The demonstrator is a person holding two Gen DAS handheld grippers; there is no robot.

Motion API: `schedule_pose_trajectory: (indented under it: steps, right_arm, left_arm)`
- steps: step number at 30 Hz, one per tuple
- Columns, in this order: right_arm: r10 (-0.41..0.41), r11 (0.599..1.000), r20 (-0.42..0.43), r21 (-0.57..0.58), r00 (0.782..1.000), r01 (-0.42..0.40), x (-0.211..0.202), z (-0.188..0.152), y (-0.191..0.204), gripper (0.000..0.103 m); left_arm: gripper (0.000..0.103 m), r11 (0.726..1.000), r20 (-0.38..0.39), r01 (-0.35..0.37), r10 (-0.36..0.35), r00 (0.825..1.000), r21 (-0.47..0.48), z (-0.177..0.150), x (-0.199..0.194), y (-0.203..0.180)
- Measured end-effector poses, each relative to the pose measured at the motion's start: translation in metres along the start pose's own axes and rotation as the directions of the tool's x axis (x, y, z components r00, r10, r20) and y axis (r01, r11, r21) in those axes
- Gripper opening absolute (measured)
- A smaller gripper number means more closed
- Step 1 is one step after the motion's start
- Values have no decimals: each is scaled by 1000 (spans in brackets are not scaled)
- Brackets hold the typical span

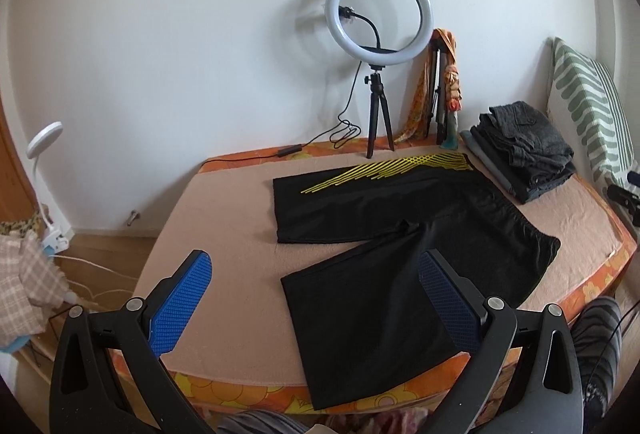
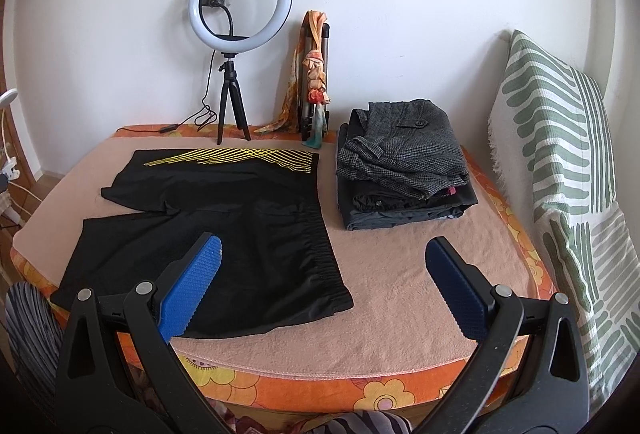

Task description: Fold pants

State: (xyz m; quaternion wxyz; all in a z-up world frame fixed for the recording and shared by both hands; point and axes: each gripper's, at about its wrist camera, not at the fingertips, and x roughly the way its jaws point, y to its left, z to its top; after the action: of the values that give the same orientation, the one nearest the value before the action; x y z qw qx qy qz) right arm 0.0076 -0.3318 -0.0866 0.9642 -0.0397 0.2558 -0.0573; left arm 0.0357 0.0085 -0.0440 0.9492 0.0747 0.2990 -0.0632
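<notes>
Blue, dotted rubber pads on black plastic arms nearest to both cameras. Left gripper (image 1: 316,298) spread wide, holding nothing, hovering over the near edge of the bed; its right pad (image 1: 450,304) above the nearer leg of the pants, its left pad (image 1: 180,304) above bare cover. Right gripper (image 2: 320,286) also spread wide and empty; its left pad (image 2: 192,286) over the waistband side of the pants, its right pad (image 2: 456,290) over bare cover.

Beneath them, a bed with a peach towelling cover (image 2: 400,274) and an orange flowered mattress edge (image 2: 360,390). Black short pants with yellow line print (image 1: 400,218) (image 2: 224,202) lying flat and unfolded on the cover, legs spread apart toward the left side, elastic waistband toward the right, the yellow lines on the farther leg. Nearer leg reaching over the front edge of the bed in the left wrist view.

Just right of the pants, not touching: a stack of folded grey and dark clothes (image 2: 404,170) (image 1: 524,154). At the right side, a white cushion with green stripes (image 2: 560,154), standing upright.

Farther back, by the white wall: a white ring light on a small black tripod (image 2: 240,2) (image 1: 379,22), its black cable lying on the mattress edge. Beside it, an orange patterned scarf hanging on a folded stand (image 2: 316,74).
</notes>
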Motion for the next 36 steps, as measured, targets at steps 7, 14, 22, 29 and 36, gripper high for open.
schedule_pose_trajectory:
  steps: [7,14,22,29,36]
  right_arm:
    - [71,989,-70,-121,995,-79,30,-6,-4,103]
    - [158,952,-219,-223,963,-207,67,-20,5,103]
    - [174,795,-421,-474,890,-379,109,-57,55,81]
    - [114,688,-543,-561,832,-461,136,-77,73,68]
    - [33,570,-600,-645,799,-508,150,-89,90,68]
  left_arm:
    - [93,983,-110,70,-51,993,168,-30,27,-15]
    - [83,962,-216,187,-143,966,198,-48,51,-28]
    - [62,924,-359,342,-265,895,172,-68,83,-45]
    - [53,893,-437,429,-334,835,137,-86,100,-55]
    - [53,873,-470,465,-351,810,150,-92,109,-59]
